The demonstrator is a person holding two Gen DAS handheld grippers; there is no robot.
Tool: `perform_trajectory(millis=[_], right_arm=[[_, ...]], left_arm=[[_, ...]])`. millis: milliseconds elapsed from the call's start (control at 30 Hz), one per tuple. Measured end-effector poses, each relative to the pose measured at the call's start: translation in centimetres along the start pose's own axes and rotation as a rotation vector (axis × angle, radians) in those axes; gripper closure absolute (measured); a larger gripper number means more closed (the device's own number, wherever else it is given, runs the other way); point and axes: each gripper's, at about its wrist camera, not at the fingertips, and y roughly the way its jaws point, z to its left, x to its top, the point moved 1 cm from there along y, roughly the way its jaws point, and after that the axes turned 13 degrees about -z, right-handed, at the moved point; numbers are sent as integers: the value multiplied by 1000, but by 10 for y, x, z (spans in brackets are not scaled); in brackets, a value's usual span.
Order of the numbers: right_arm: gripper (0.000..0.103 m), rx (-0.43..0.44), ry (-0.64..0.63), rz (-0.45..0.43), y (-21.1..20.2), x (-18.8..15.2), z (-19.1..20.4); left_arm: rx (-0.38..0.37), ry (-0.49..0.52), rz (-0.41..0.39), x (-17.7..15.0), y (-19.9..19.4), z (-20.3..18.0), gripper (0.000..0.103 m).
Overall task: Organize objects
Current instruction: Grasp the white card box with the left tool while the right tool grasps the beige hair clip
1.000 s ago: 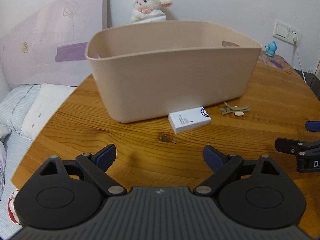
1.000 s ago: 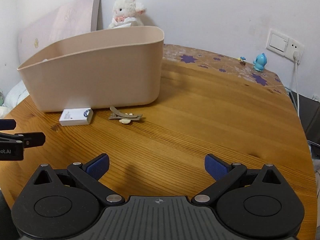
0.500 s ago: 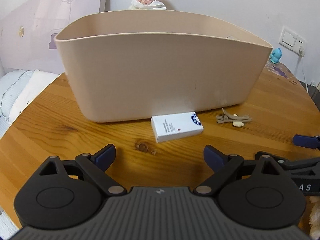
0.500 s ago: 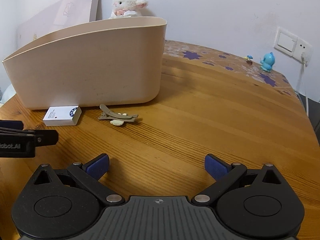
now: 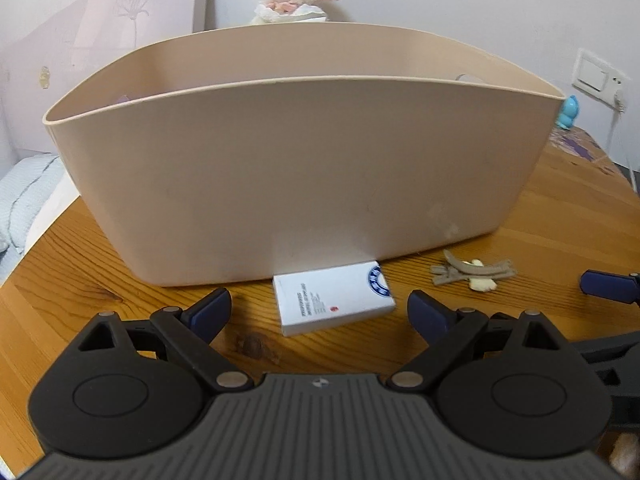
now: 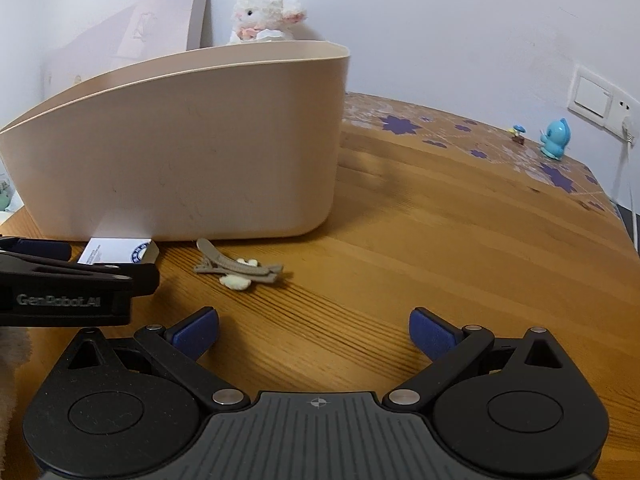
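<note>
The left gripper [image 5: 319,307] gapes wide and empty, straddling the small white box [image 5: 334,297] that lies flat on the wooden worktop [image 5: 560,240], apparently touching the beige storage bin [image 5: 288,176]. The right gripper [image 6: 314,330] is equally spread, holding nothing, with the hair clip [image 6: 239,270] near ahead. The box's long axis runs left to right, slightly skewed, blue emblem end rightward. Closing on it crookedly could push it against the bin wall or let it slip out.

Both wrist views look low across the surface [image 5: 560,216], sharing the bin [image 5: 300,176], the left one nearer.
</note>
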Motion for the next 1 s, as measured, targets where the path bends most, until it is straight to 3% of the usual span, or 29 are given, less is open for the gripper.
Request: perform_trajectory(millis=[567,867,1000], right_arm=[[2,66,-40,-16,25,13,35],[34,46,-18,-61,24,15,33],[68,35,-15,-84,21,15,32]], left_arm=[[109,-68,14,2,6,38,10],[113,-65,6,3,-2,51,23],[113,-66,-2,3,-4,53,30]])
